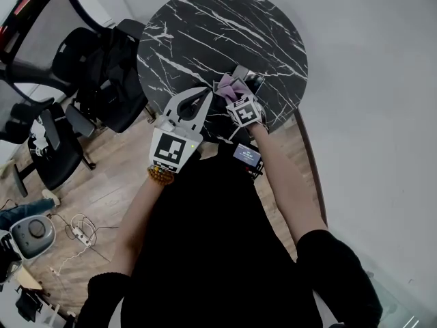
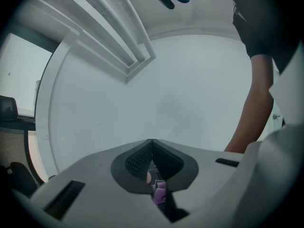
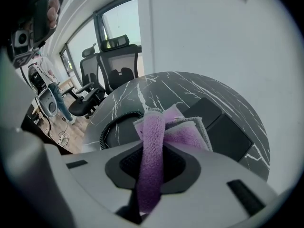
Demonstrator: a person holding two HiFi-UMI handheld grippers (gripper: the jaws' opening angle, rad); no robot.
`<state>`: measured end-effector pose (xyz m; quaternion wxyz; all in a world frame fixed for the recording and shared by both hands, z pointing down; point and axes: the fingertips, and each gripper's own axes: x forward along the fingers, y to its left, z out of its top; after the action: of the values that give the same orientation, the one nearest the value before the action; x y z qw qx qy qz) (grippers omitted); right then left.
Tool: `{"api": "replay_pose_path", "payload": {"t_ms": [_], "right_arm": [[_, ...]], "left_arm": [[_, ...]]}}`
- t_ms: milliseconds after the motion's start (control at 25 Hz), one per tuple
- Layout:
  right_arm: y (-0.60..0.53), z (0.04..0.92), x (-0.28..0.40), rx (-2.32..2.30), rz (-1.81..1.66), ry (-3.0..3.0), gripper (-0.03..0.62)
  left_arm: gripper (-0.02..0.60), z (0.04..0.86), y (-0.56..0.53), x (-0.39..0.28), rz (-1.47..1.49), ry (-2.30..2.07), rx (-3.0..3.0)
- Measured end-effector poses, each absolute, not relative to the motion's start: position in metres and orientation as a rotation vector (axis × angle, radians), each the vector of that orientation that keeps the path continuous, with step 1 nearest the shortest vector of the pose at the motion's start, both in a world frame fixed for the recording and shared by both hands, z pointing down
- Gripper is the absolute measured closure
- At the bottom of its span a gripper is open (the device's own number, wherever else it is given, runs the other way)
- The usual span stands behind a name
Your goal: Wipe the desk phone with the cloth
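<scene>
My left gripper (image 2: pixel 152 142) idles nearest, jaws together on nothing, tipped up and clear of the work. My right gripper (image 3: pixel 153 152) clamps the purple cloth (image 3: pixel 186 132), its folds hanging forward over the desk phone (image 3: pixel 229 133) on the marble table (image 3: pixel 156 87), seemingly ready to wipe.

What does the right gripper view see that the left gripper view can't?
Right gripper view only: the desk phone, its curly cord, the marble table. Left gripper view only: the left gripper, shut, and the person's arm. Both: a white wall and the purple cloth pinched by the right gripper, just a scrap in the left one.
</scene>
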<state>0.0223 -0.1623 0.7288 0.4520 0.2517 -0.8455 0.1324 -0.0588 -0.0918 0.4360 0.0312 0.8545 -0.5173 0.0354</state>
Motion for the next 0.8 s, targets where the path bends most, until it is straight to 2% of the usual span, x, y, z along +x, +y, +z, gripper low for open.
{"api": "replay_pose_path", "payload": {"t_ms": [800], "right_arm": [[-0.133, 0.745, 0.017, 0.546, 0.334, -2.074, 0.525]], "left_arm": [[0.569, 0.441, -0.091, -0.062, 0.117, -1.6, 2.621]]}}
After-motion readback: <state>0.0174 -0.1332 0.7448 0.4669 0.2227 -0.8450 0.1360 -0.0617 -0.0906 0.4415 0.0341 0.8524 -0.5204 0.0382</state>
